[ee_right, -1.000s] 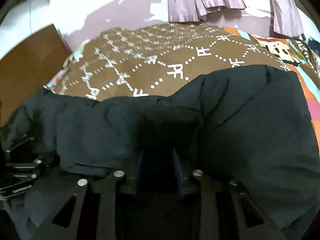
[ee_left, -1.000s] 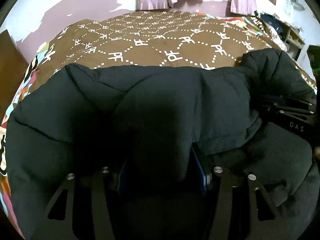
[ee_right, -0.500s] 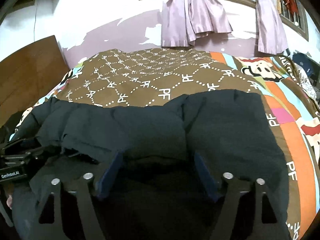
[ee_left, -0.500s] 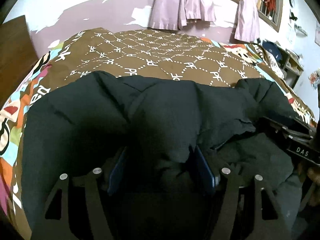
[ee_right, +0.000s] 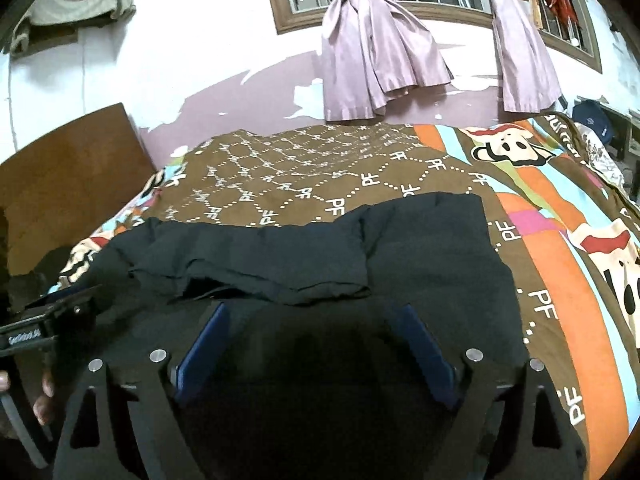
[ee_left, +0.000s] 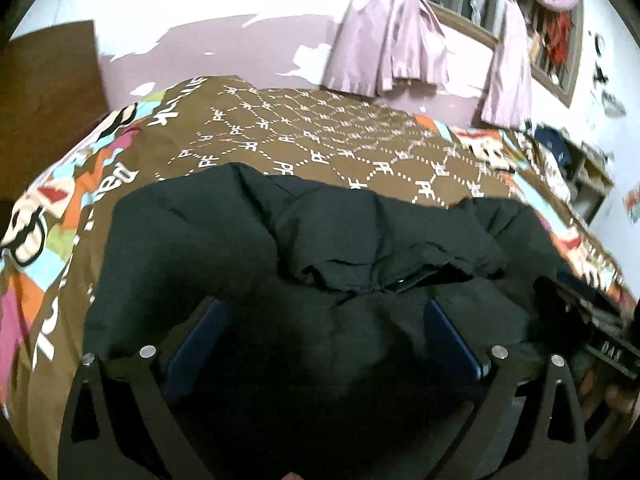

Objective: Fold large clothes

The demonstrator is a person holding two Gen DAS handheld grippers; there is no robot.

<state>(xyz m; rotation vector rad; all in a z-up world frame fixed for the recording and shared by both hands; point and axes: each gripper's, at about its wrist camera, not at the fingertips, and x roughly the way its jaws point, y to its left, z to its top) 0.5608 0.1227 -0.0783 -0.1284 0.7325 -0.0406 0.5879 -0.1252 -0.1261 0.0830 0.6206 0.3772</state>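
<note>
A bed covered with a brown bedspread printed with white dotted hexagons and bright cartoon borders (ee_right: 304,168) fills both views, and on its near part lies the task's thing, a large black padded jacket (ee_right: 432,256). The jacket is already doubled: a loose upper layer with a ragged hem (ee_left: 384,256) rests across the middle of the garment, its fold running along the far side towards the lilac wall, so one fold appears laid down. What seems left, as a judgement, is to smooth that flap, which sits crumpled and uneven, and probably to fold the bulky bundle once more across its width, since it is broad and puffy. No sleeve can be made out, so I cannot tell whether sleeves are tucked in. The left gripper (ee_left: 320,336) has just been opening; its blue pads (ee_left: 200,340) stand wide apart above the dark cloth with nothing pinched between them. The right gripper (ee_right: 316,340) has likewise just been opening, its blue pads (ee_right: 424,344) spread and clear of the fabric, so the jacket lies released on the bed. Each gripper shows at the edge of the other's view, beside the jacket.
</note>
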